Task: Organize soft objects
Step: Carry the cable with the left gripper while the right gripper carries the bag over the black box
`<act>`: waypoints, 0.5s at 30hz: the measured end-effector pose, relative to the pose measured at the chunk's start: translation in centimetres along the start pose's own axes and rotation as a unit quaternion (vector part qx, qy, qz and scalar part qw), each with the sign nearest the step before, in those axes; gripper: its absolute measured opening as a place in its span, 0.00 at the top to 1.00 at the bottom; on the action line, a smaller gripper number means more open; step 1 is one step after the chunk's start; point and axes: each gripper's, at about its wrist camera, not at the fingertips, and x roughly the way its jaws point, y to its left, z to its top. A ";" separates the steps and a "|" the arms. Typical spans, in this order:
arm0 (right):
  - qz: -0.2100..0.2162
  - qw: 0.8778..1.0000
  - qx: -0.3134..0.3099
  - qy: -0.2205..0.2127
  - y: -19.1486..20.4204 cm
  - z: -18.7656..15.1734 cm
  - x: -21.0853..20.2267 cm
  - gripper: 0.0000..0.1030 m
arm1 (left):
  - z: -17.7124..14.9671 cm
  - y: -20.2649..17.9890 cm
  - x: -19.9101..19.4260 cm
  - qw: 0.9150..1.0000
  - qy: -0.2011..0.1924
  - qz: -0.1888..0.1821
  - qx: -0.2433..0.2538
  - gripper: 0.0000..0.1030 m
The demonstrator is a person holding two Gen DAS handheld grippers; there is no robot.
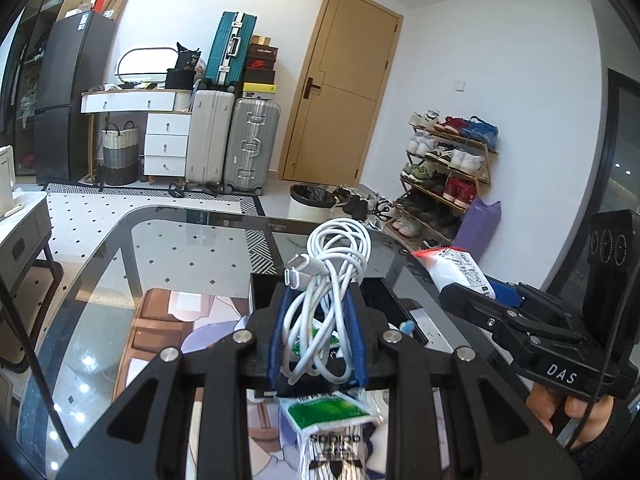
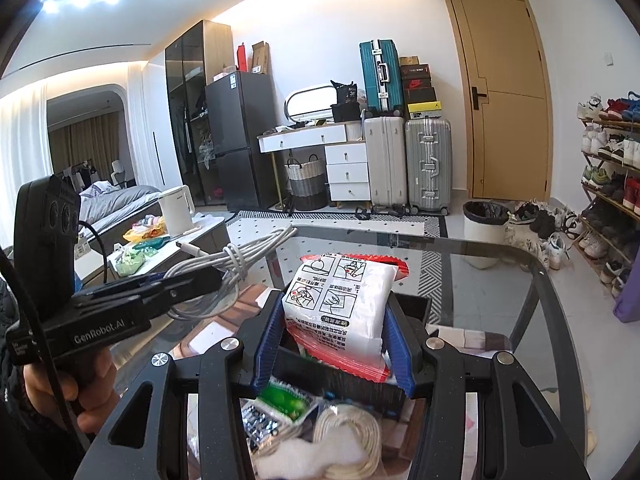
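My left gripper (image 1: 318, 320) is shut on a coiled white charging cable (image 1: 334, 264), whose loops and USB plug stick up between the blue pads. My right gripper (image 2: 334, 340) is shut on a white soft packet with printed pictograms and a red edge (image 2: 340, 300). Both are held above a black box (image 1: 384, 292) on the glass table (image 1: 180, 248). In the left wrist view the right gripper (image 1: 452, 286) shows at the right with the packet (image 1: 456, 266). The right wrist view shows the left gripper (image 2: 212, 278) at the left with the cable (image 2: 240, 256).
Under the grippers lie a green sachet (image 1: 328, 410), a striped sock pack (image 1: 336, 452), a rolled white cord (image 2: 348, 436) and a foil pack (image 2: 260, 424). Beyond the table stand a bin (image 1: 310, 208), suitcases (image 1: 252, 144), a shoe rack (image 1: 448, 172) and a side table (image 2: 180, 236).
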 end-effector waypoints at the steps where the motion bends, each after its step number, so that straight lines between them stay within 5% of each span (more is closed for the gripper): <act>1: 0.001 1.000 0.001 0.002 -0.1 0.3 0.4 0.53 | 0.0 0.1 0.5 1.000 0.001 0.004 -0.002 0.75; 15: -0.006 0.998 0.011 0.063 -2.6 -0.1 7.3 0.53 | -0.6 0.4 6.0 0.998 0.048 0.024 -0.014 0.75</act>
